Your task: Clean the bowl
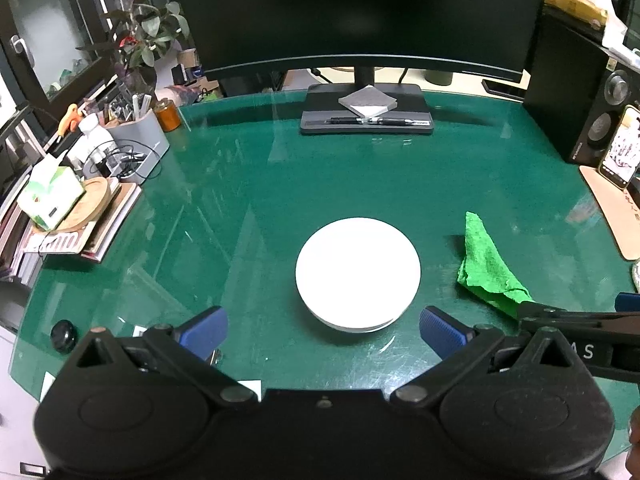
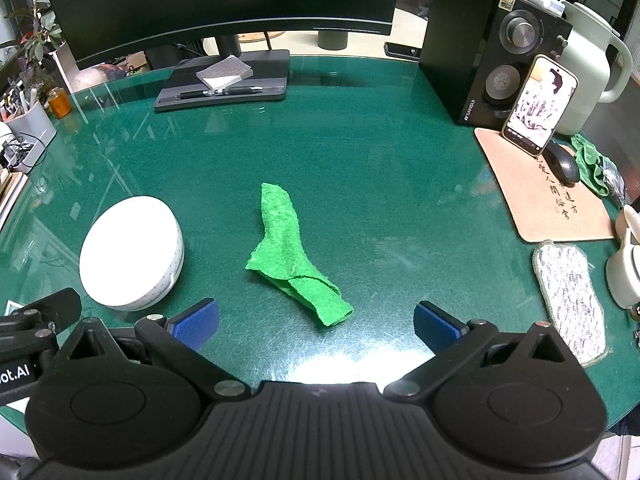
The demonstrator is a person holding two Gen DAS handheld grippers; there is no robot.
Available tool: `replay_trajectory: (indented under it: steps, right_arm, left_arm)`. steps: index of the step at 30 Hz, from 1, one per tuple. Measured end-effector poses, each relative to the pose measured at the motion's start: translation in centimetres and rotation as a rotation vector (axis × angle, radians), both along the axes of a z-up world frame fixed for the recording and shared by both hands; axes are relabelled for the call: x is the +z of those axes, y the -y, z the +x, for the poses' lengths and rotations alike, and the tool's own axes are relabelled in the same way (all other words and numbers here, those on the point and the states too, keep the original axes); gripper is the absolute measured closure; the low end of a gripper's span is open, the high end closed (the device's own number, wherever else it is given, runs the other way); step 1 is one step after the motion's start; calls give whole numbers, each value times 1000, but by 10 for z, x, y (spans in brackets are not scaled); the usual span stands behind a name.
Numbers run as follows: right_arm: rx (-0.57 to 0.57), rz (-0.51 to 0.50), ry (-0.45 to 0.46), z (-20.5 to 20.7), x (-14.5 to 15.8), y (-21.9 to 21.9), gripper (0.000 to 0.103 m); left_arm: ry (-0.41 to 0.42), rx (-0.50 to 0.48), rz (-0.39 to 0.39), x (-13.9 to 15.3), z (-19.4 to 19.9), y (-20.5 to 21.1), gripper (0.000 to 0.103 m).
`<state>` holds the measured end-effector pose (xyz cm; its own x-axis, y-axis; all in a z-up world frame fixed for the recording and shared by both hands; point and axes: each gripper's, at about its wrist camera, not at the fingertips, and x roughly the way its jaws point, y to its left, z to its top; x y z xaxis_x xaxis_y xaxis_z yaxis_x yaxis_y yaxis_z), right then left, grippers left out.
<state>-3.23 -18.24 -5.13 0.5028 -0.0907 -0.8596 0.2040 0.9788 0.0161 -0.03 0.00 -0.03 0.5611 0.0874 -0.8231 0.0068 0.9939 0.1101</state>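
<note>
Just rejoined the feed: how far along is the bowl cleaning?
Nothing looks done. The round white bowl sits upside down on the green glass table; the crumpled green cloth lies beside it. Both grippers, left and right, are open and empty. Gripping, wiping remain.

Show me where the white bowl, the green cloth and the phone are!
white bowl (image 1: 358, 274), left wrist view, middle of its white top.
green cloth (image 2: 286, 250), right wrist view, its crumpled middle.
phone (image 2: 540, 106), right wrist view, its lit screen.

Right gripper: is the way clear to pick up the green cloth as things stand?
Probably yes. The right gripper is open and the green cloth lies flat on the table just ahead of it, apart from the bowl, with nothing between.
</note>
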Motion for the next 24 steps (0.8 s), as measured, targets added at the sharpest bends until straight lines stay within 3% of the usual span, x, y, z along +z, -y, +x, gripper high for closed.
replay_trajectory:
  steps: [24]
  right_arm:
    - [8,3,-16,3,-1,0,0]
  left_arm:
    - [-24,14,18,-1,0,2,1]
